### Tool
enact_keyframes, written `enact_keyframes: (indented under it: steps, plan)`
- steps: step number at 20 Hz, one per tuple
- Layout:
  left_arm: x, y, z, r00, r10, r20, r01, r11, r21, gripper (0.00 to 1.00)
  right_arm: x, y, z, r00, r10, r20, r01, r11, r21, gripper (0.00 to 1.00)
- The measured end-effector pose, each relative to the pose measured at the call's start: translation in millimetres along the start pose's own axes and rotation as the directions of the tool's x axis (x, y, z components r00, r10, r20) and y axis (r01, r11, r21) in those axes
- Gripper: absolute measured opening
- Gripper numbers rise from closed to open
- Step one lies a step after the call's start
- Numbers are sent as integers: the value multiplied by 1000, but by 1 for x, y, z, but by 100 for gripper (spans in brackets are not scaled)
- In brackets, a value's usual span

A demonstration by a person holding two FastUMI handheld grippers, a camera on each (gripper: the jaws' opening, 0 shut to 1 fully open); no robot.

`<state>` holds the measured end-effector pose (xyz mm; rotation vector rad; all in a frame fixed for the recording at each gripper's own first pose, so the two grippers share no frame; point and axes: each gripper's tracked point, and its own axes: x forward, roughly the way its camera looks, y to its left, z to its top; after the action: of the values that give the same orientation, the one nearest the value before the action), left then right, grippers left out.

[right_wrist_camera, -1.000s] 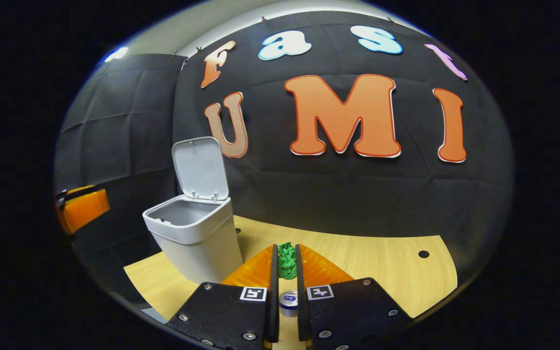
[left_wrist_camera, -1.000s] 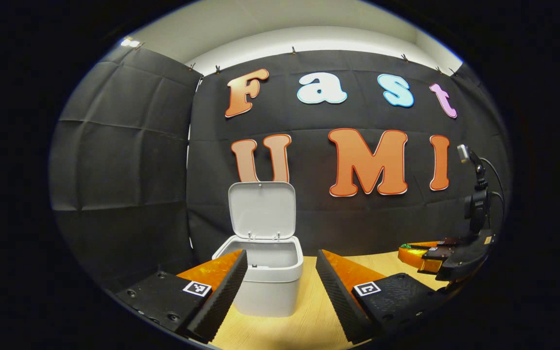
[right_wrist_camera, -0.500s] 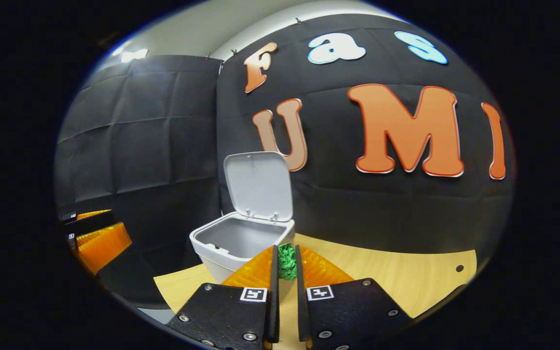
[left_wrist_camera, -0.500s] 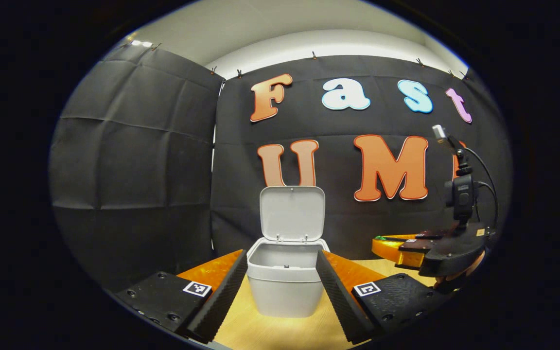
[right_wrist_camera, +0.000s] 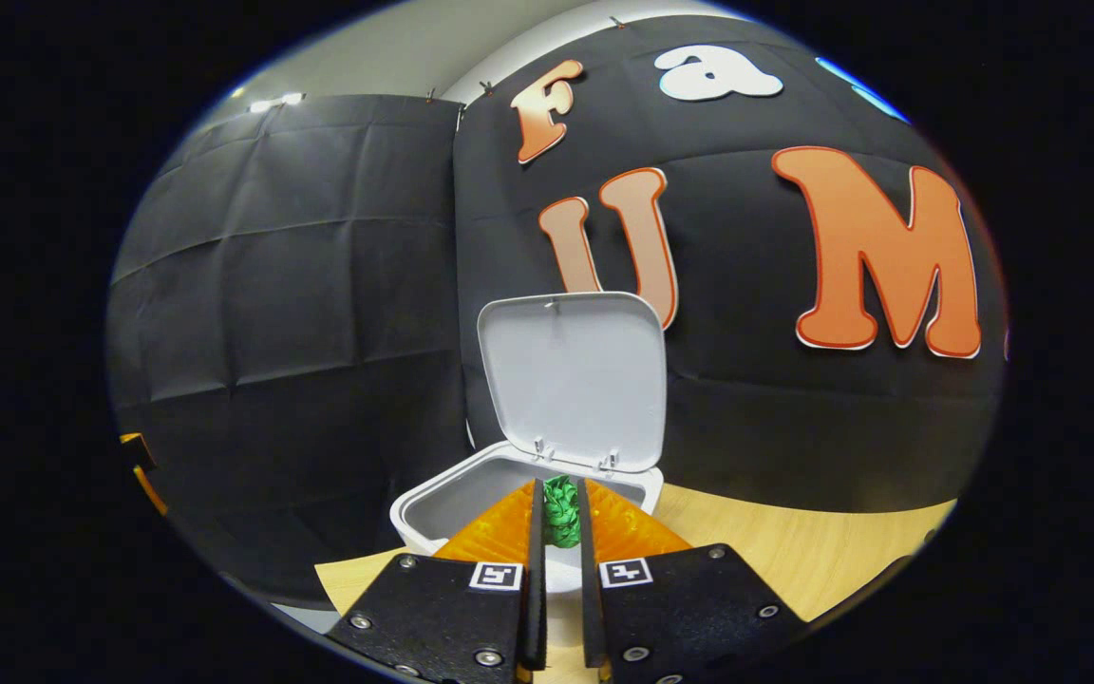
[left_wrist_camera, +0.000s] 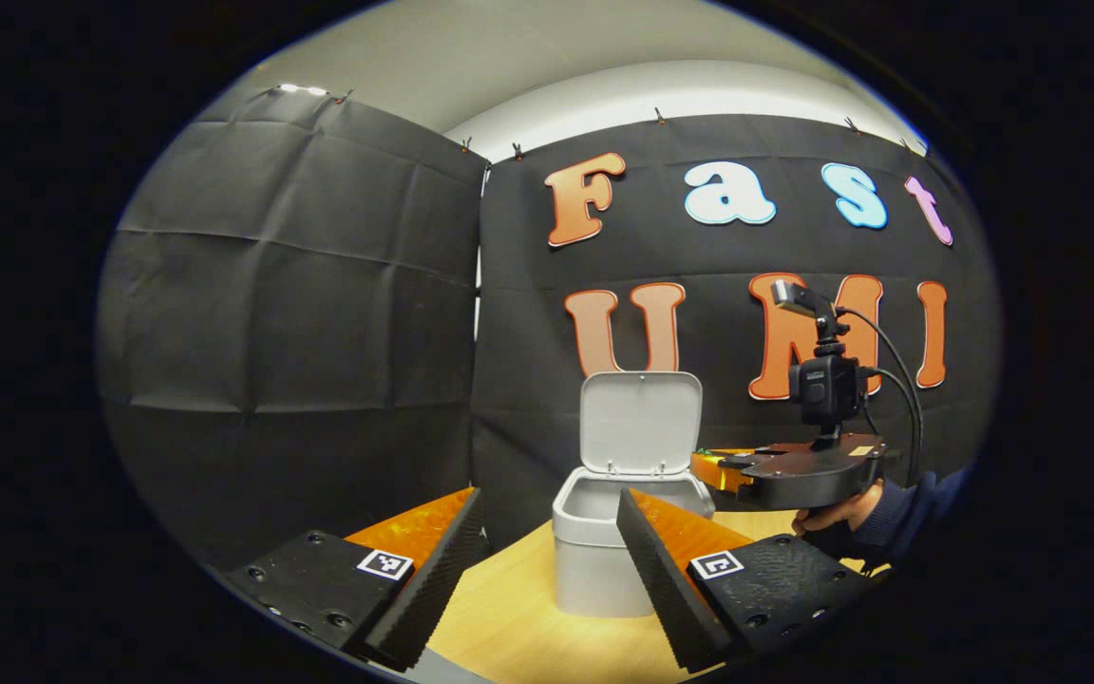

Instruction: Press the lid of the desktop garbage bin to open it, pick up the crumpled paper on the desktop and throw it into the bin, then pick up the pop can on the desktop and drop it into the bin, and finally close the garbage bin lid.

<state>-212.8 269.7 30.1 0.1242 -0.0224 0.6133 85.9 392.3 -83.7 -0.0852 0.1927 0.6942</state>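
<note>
Here the right gripper (right_wrist_camera: pixel 561 508) pinches crumpled paper (right_wrist_camera: pixel 561 510) above the open bin (right_wrist_camera: pixel 433 503); the left gripper (left_wrist_camera: pixel 547 560) gapes empty.

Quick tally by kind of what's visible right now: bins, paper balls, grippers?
Bins: 1, the garbage bin, lid up.
Paper balls: 1, the crumpled paper, clamped in the right gripper.
Grippers: 2, counting the left gripper.
Total: 4

Right gripper view: the paper ball (right_wrist_camera: pixel 561 510) is mostly hidden betw. the fingers, a green strip showing at center bottom. The bin (right_wrist_camera: pixel 433 508) body is covered by the right gripper (right_wrist_camera: pixel 558 532); its inside bottom can't be seen. Left gripper view: a finger (left_wrist_camera: pixel 666 565) hides the bin's lower right side, center bottom. The hand (left_wrist_camera: pixel 837 513) at lower right is partly hidden under the right gripper.
</note>
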Motion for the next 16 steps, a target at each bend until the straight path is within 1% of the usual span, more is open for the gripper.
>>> enact_keyframes:
  steps: [1, 2, 3, 4, 5, 6, 7, 8, 9, 10, 11, 12, 13, 14, 15, 16]
  plan:
    - [-3, 7, 1, 1000, 17, 3, -17, 1000, 4, 93, 10, 2, -1, 1000, 1, -4, -1, 1000, -4, 15]
    - [-5, 14, 0, 999, 32, 3, -32, 999, 8, 90, 19, 5, -1, 1000, 1, -7, -1, 1000, -3, 15]
    - [-7, 19, -1, 999, 47, -2, -47, 999, 9, 93, 29, 6, -2, 1000, -5, -13, 5, 1000, 2, 15]
    - [-8, 24, -3, 998, 59, -5, -59, 998, 6, 90, 38, 5, -4, 1000, -15, -16, 15, 1000, 9, 15]
    - [-9, 31, -3, 997, 73, -9, -73, 997, 6, 90, 45, 6, -10, 999, -28, -30, 29, 999, 20, 16]
    - [-10, 38, -4, 997, 82, -8, -82, 997, 6, 90, 52, 5, -19, 998, -41, -49, 42, 999, 34, 23]
    - [-11, 42, -3, 996, 92, -10, -92, 996, 7, 90, 54, 7, -26, 997, -47, -66, 50, 997, 50, 17]
    - [-14, 46, -5, 995, 98, -11, -98, 995, 7, 90, 58, 7, -29, 996, -46, -74, 50, 997, 61, 43]
    - [-15, 47, -4, 995, 102, -13, -102, 995, 7, 90, 61, 7, -30, 996, -51, -73, 55, 997, 54, 49]
    - [-14, 46, -6, 994, 106, -15, -106, 994, 6, 90, 62, 6, -30, 996, -55, -66, 58, 998, 40, 48]
    - [-13, 46, -6, 994, 105, -20, -105, 994, 4, 90, 63, 7, -31, 997, -53, -60, 55, 998, 28, 61]
    - [-13, 45, -9, 994, 104, -26, -104, 995, 2, 90, 63, 9, -31, 997, -48, -59, 49, 999, 22, 68]
    - [-12, 45, -11, 995, 98, -31, -98, 995, -4, 90, 61, 11, -31, 998, -38, -57, 39, 999, 20, 71]
    - [-11, 44, -12, 995, 90, -33, -91, 996, -15, 90, 57, 12, -29, 998, -34, -47, 35, 999, 17, 77]
    - [-8, 43, -12, 996, 81, -36, -82, 996, -21, 90, 52, 12, -26, 999, -34, -35, 35, 999, 15, 80]
    - [-3, 42, -17, 997, 69, -40, -70, 997, -25, 90, 44, 11, -24, 999, -35, -22, 35, 999, 15, 86]
